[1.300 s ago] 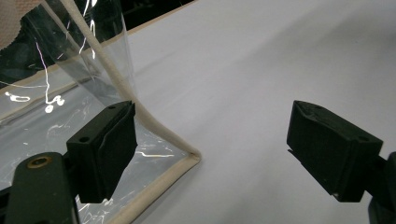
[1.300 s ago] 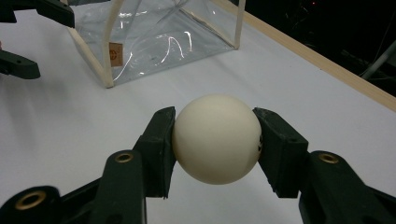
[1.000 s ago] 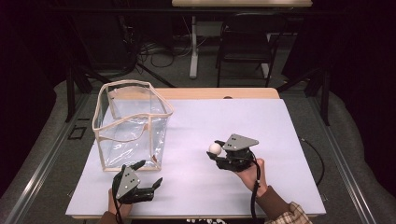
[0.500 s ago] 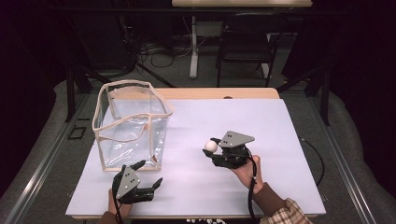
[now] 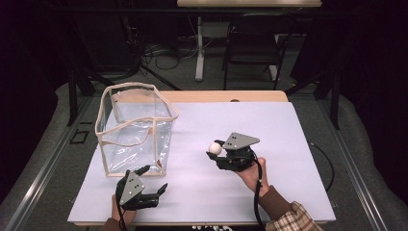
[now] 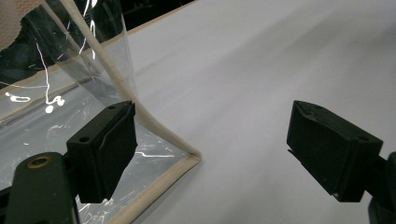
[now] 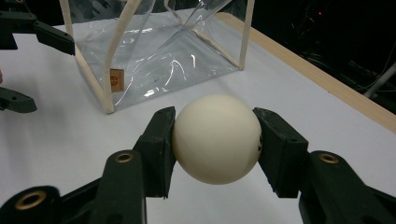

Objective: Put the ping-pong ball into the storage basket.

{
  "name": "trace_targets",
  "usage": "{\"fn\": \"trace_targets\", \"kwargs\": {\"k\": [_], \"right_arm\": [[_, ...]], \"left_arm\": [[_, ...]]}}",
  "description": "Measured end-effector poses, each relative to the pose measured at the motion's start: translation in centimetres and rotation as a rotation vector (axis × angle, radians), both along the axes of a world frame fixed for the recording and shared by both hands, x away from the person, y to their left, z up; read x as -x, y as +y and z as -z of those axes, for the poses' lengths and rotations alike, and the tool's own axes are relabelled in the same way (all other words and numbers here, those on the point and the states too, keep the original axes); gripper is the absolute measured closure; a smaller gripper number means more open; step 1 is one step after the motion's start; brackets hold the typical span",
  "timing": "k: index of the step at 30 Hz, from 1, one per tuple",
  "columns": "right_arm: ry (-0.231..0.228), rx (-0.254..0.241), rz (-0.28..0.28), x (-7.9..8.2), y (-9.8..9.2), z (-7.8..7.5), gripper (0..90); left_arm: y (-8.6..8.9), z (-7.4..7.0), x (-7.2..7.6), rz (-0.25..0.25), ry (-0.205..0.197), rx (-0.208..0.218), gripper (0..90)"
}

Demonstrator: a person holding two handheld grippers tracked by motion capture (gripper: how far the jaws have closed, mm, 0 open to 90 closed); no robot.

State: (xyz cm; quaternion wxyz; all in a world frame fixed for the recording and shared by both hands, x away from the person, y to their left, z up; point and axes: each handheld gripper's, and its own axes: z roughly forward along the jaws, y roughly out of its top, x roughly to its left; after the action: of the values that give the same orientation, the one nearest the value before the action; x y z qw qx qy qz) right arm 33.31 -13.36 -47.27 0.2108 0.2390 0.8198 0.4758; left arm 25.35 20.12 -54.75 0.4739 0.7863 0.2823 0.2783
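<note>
A white ball [image 5: 214,148] [image 7: 216,138] sits pinched between the two black jaws of my right gripper [image 5: 215,151] [image 7: 215,142], held just above the white table, right of centre. A clear plastic bag [image 5: 134,130] [image 7: 154,51] with cream trim stands open-topped on the left of the table. My left gripper [image 5: 155,178] [image 6: 210,149] rests near the front edge, open, with nothing between its jaws. Its left jaw lies close by the bag's front bottom corner [image 6: 194,156]. In the right gripper view, the left gripper [image 7: 28,70] appears at the far left beside the bag.
The white table top [image 5: 269,125] ends in a wooden strip [image 5: 226,96] at the far edge. Behind it stand a dark chair [image 5: 252,48] and a table leg [image 5: 198,48], with cables on the floor.
My right gripper has drifted slightly left toward the bag, with the ball still held. The left gripper and the bag have stayed put.
</note>
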Motion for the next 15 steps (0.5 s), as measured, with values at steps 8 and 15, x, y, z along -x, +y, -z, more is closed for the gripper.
{"fn": "trace_targets", "kwargs": {"k": [8, 15], "right_arm": [[-0.004, 0.002, -0.005, -0.38, 0.27, -0.41, 50.6], [-0.007, 0.005, -0.001, -0.67, 0.56, -0.80, 50.7]], "left_arm": [[-0.08, 0.04, 0.02, 0.000, 0.001, 0.006, 15.9], [-0.11, 0.05, 0.02, -0.002, 0.001, 0.007, 15.9]]}}
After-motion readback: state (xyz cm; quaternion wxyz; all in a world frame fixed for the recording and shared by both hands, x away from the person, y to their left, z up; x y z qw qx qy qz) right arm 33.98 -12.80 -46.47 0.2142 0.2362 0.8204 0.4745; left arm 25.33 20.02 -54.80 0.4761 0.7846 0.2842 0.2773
